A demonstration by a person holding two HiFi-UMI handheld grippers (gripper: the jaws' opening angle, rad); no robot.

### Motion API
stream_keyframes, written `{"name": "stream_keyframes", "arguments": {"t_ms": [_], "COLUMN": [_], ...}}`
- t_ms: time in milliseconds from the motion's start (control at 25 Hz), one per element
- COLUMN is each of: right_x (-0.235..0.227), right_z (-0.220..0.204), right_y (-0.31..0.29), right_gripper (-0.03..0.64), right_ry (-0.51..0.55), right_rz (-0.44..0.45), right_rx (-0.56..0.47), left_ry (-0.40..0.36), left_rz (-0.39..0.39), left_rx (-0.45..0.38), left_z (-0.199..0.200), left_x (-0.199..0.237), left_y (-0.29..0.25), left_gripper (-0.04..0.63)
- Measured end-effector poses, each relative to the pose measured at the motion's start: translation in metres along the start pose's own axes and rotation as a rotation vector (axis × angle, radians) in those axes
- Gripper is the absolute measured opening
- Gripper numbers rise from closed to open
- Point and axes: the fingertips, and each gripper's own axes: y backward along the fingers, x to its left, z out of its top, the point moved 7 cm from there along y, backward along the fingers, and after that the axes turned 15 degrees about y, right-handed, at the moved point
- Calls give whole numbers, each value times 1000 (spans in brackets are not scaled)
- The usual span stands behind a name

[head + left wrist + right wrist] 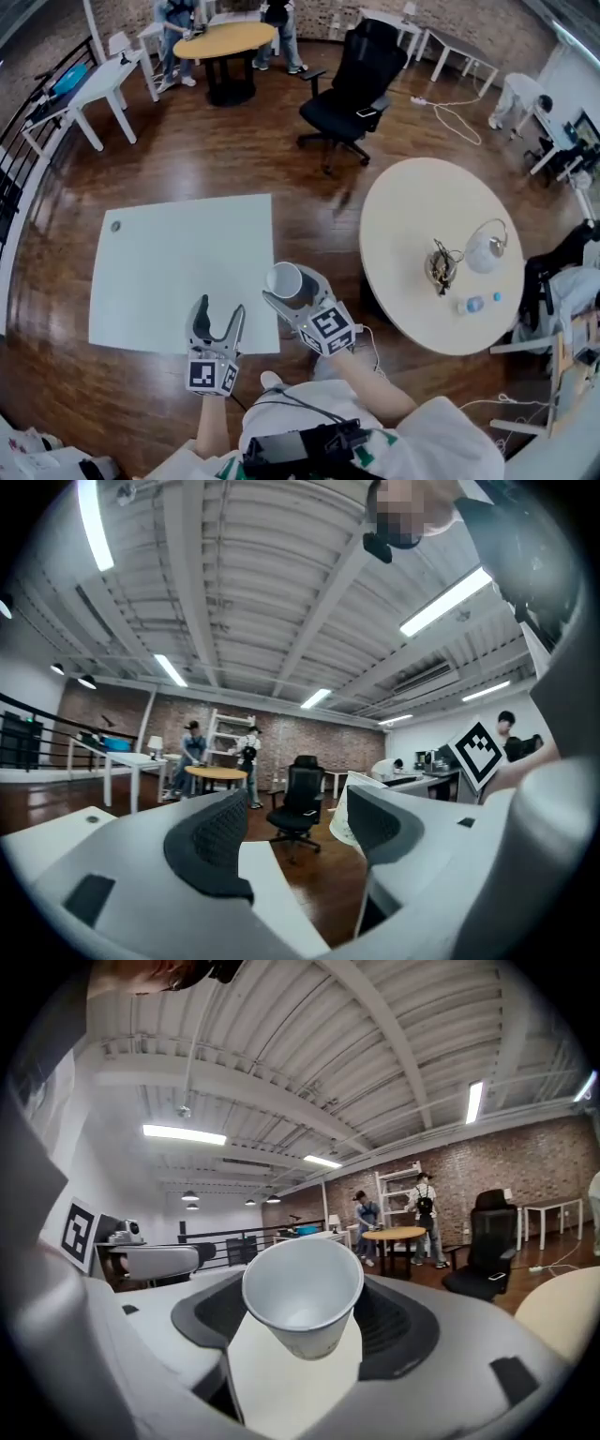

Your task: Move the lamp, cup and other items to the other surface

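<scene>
Head view: right gripper (292,289) holds a white paper cup (283,278) above the near right corner of the white square table (169,272)
Right gripper view: jaws stand partly closed with both pads pressed against the cup's sides; the cup is tilted, its open rim turned towards the camera
Left gripper (220,314): jaws wide apart with nothing between them, over the square table's near edge, just beside the right gripper
Lamp (486,248): on the round table (403,225), near a small bottle (472,304), well apart from both grippers
</scene>
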Motion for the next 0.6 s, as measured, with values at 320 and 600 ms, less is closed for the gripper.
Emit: {"name": "stream_keyframes", "arguments": {"t_ms": [320, 600], "right_x": [-99, -140], "right_z": [-50, -84], "right_y": [156, 269], "right_gripper": [379, 379], "right_ry": [-77, -146], "right_rz": [-380, -674], "right_rx": [68, 77], "left_ry": [17, 13], "left_rz": [-436, -695], "left_rx": [94, 155], "left_z": [-49, -80], "left_x": [-140, -238], "left_y": [-127, -185], "left_gripper": [331, 331]}}
